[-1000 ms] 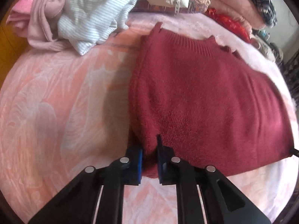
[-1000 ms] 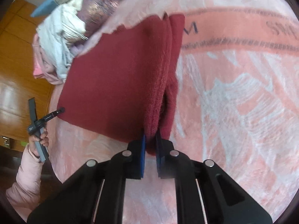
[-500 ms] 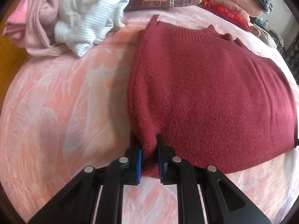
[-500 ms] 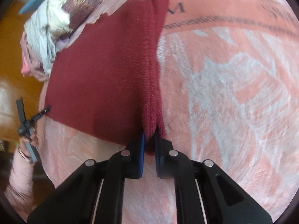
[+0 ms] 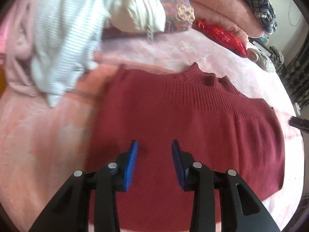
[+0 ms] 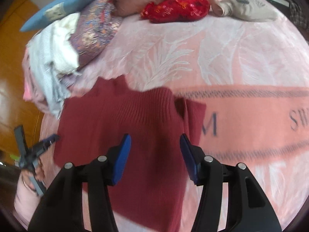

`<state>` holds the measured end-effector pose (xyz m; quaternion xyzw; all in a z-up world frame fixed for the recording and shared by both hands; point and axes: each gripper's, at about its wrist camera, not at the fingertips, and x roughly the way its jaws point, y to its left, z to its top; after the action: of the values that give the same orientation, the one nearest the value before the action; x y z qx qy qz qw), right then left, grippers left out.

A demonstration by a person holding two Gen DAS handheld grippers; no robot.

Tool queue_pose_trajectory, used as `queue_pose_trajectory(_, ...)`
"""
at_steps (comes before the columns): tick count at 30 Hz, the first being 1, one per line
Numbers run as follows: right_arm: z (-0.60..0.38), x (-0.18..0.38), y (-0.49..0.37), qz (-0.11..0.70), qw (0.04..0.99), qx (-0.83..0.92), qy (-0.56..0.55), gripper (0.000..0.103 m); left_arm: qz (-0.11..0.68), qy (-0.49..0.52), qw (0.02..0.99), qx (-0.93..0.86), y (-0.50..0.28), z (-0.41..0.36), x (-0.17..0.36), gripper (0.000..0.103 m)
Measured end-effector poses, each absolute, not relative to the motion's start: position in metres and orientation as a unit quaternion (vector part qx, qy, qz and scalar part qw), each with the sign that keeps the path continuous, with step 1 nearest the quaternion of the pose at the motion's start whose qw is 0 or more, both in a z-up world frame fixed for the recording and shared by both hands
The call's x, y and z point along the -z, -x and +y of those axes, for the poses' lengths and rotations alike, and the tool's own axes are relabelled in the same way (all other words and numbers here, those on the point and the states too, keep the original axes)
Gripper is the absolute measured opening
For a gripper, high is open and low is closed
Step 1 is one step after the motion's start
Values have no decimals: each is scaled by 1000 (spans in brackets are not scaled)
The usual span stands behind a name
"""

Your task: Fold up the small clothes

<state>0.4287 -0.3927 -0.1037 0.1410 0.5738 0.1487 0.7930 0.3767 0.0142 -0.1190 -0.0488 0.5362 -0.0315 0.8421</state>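
Note:
A dark red knit sweater (image 5: 193,119) lies folded flat on the pink patterned blanket (image 5: 38,145), ribbed collar at the far edge. My left gripper (image 5: 154,145) is open and empty, hovering over the sweater's near part. In the right wrist view the same sweater (image 6: 119,119) lies below my right gripper (image 6: 155,141), which is also open and empty above it. A narrow strip of the sweater sticks out at its right side (image 6: 195,116). The left gripper shows at the left edge of the right wrist view (image 6: 38,148).
A pile of unfolded clothes, white striped and pale pink (image 5: 58,38), sits at the far left. A red embroidered cushion (image 6: 175,9) and folded pink blankets (image 5: 222,5) lie at the back. Wooden floor (image 6: 11,77) is beyond the bed's left edge.
Both grippers let go of the sweater edge they were pinching and opened. Both moved forward over the sweater, which now lies flat, folded over.

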Motion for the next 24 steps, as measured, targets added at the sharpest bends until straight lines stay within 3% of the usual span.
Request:
queue_pose_trajectory(6,-376,142,-454,606,781,-120,-97,48,553,40,832,31,-389,4,151,38)
queue_pose_trajectory(8,-372,148,-455,609,780,-120,-83,26,544,31,838,34,-388,3,153,39)
queue_pose_trajectory(10,-371,145,-452,603,782,-131,-84,13,540,27,841,37,-386,3,154,40)
queue_pose_trajectory(15,-377,113,-442,555,816,-130,-92,8,530,23,846,40,-383,4,153,40)
queue_pose_trajectory(19,-381,115,-440,554,828,-68,-49,13,525,18,850,39,-382,3,154,40)
queue_pose_trajectory(21,-383,123,-441,564,826,-3,-1,27,523,15,851,39,-382,3,154,40)
queue_pose_trajectory(24,-390,120,-432,559,826,-48,-53,31,520,13,854,38,-381,2,154,40)
